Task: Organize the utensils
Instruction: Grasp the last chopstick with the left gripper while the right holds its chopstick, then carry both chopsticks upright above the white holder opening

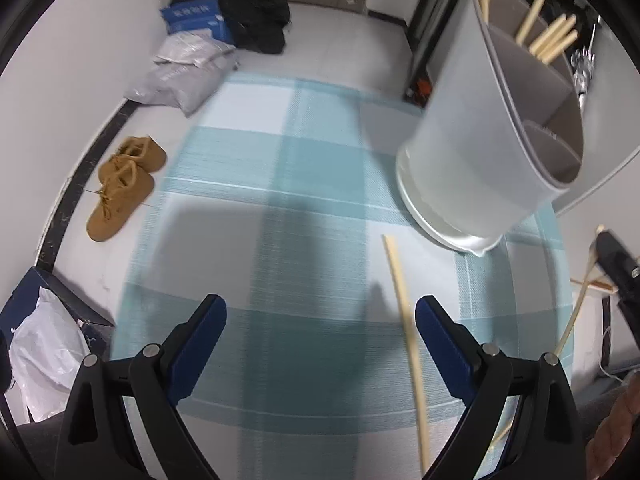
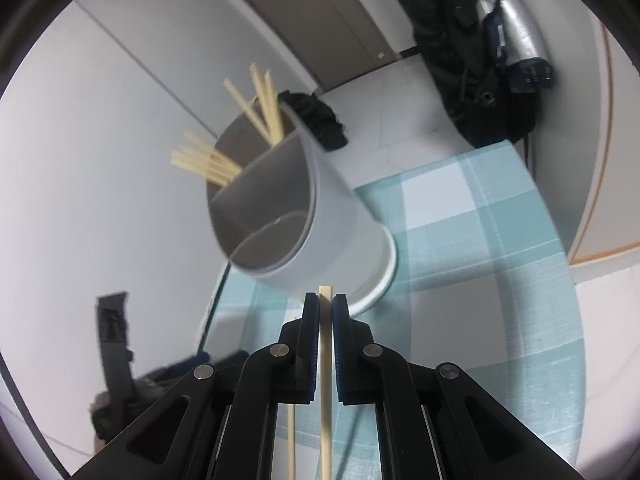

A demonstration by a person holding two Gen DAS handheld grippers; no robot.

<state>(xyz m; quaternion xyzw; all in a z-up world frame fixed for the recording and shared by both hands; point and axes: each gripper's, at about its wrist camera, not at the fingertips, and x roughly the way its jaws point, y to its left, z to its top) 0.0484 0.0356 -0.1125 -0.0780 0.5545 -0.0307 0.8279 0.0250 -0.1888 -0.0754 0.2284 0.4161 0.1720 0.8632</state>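
A grey-and-white divided utensil holder (image 1: 476, 140) stands on the blue checked cloth (image 1: 280, 200), with several wooden chopsticks (image 1: 552, 40) in its back compartments. One loose chopstick (image 1: 404, 320) lies on the cloth just inside the right finger of my left gripper (image 1: 322, 314), which is open and holds nothing. In the right wrist view my right gripper (image 2: 326, 300) is shut on a single chopstick (image 2: 325, 360), whose tip pokes out just short of the holder (image 2: 320, 216). A second chopstick (image 2: 291, 432) lies below it. The holder's front compartments look empty.
On the floor to the left are tan shoes (image 1: 120, 188), plastic bags (image 1: 184, 76), a blue box (image 1: 196, 20) and dark clothing (image 1: 256, 12). A dark box with a white bag (image 1: 48, 344) sits at lower left. Black bags (image 2: 480, 60) hang at the right.
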